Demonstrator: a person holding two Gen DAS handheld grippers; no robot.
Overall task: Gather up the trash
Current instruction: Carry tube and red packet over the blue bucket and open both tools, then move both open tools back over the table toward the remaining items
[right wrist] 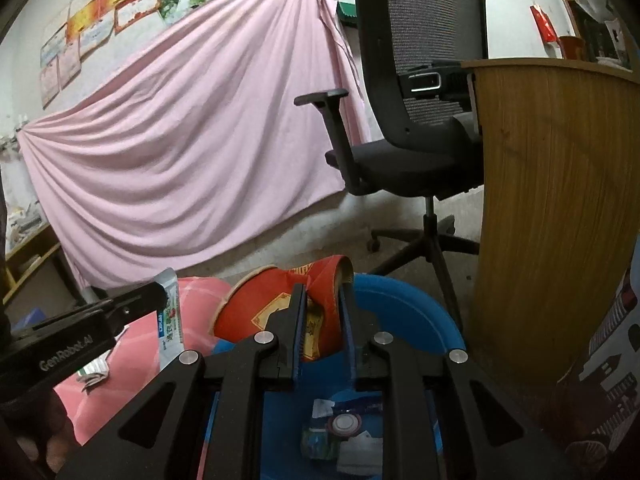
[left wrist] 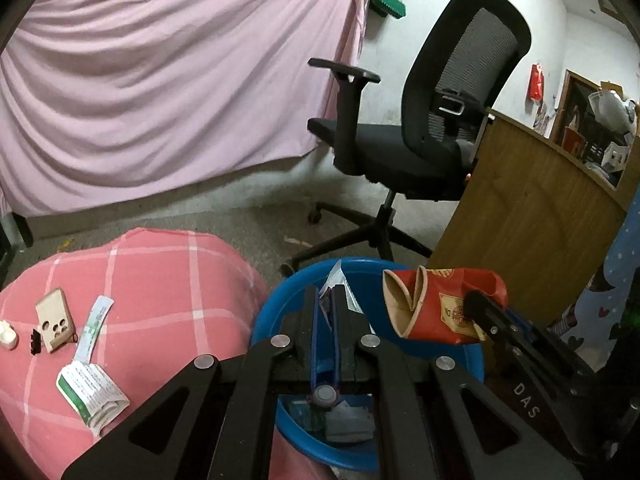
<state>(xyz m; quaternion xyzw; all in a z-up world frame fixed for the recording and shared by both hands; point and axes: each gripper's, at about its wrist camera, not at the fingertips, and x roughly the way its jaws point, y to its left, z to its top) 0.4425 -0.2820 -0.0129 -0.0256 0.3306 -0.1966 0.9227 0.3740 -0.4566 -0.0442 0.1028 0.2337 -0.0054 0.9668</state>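
Holding a thin white sachet [right wrist: 170, 316] in my closed left tongs [left wrist: 325, 294], I grip a crushed red paper cup [right wrist: 280, 308] with the right tongs [right wrist: 324, 300]. Both hang over the blue bin [left wrist: 276, 312], where other wrappers lie. More packets [left wrist: 94, 392] rest on the pink checked bed [left wrist: 168, 280] beside it.

Crushed red paper cup [right wrist: 280, 312] and white sachet [right wrist: 170, 316] above blue bin [right wrist: 420, 312]

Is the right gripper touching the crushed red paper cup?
Touching. The right wrist view shows the right gripper with both fingers pressed against the crushed red paper cup.
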